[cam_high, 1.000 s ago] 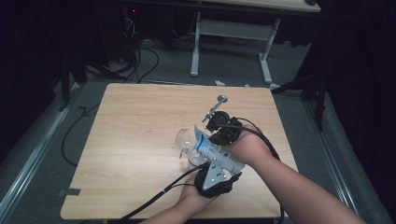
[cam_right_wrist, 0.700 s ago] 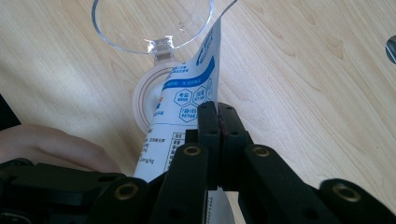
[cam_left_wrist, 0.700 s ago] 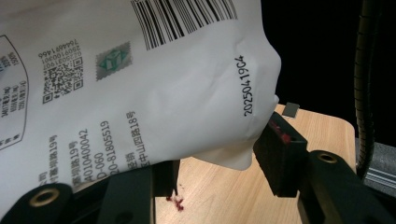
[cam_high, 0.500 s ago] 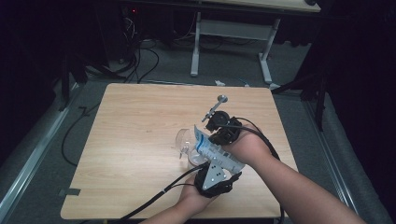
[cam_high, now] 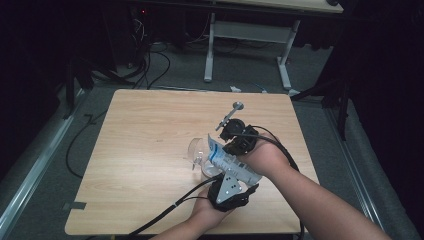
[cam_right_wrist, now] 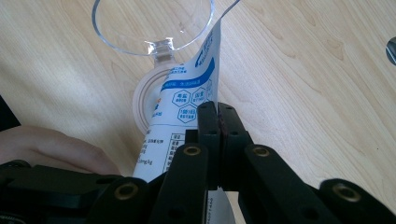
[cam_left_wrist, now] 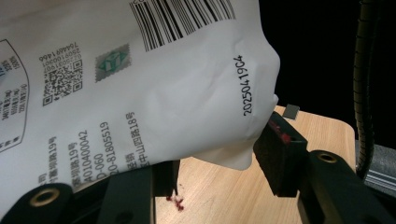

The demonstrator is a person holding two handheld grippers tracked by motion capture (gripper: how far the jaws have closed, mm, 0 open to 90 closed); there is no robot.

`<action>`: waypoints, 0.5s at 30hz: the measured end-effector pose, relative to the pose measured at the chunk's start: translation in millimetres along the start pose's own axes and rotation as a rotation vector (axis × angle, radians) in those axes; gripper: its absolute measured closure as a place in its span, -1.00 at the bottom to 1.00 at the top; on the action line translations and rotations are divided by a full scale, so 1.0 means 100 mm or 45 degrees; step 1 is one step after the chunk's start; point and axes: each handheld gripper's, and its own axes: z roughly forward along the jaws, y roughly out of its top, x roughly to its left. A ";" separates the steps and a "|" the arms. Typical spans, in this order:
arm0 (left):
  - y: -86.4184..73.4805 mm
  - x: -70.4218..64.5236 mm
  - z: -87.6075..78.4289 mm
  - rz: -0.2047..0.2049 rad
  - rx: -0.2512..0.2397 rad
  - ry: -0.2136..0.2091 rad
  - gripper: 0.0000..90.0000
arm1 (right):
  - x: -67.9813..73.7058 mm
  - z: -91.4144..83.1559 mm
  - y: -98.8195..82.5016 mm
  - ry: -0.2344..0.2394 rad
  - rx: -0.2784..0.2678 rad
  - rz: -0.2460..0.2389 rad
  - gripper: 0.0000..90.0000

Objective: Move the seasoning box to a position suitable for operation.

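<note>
Two grippers met over the near right part of the wooden table (cam_high: 150, 150), and both were busy with one white packet (cam_high: 227, 161) printed with blue labels and a barcode. The right gripper (cam_right_wrist: 218, 122) had its jaws pressed flat together on the packet's thin edge, so it held the packet firmly. The left gripper (cam_left_wrist: 219, 161) was underneath, closer to the near edge of the table; its jaws stood on both sides of the packet's rounded lower corner, but I could not tell if they really pinched it or only waited around it. The packet was tilted, with its upper end leaning over the rim of a clear plastic cup (cam_high: 197, 150), which lay or leaned on the table just beyond the grippers, toward the middle. In the right gripper view the cup (cam_right_wrist: 154, 28) seemed to be empty, and a round pale lid or base (cam_right_wrist: 147, 100) was under the packet. I judged that the two hands held the packet from opposite ends in order to steady it, and perhaps to open it or pour from it into the cup. Some small dark red crumbs (cam_left_wrist: 176, 202) lay on the table under the left jaws. A thin metal rod with a round head (cam_high: 231, 112) stuck up behind the right gripper, toward the far right corner.
</note>
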 end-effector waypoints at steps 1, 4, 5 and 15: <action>0.00 0.00 0.00 -0.001 -0.001 0.000 0.20 | 0.00 0.00 0.00 0.000 0.000 0.000 1.00; 0.00 0.00 0.00 -0.004 -0.003 -0.002 0.20 | -0.01 0.01 0.00 0.001 -0.005 -0.018 1.00; 0.00 0.00 0.00 -0.004 -0.002 -0.003 0.20 | -0.01 0.01 0.00 0.000 -0.005 -0.017 1.00; 0.01 0.00 -0.01 -0.008 -0.009 -0.003 0.20 | -0.01 0.01 0.01 0.000 -0.005 -0.015 1.00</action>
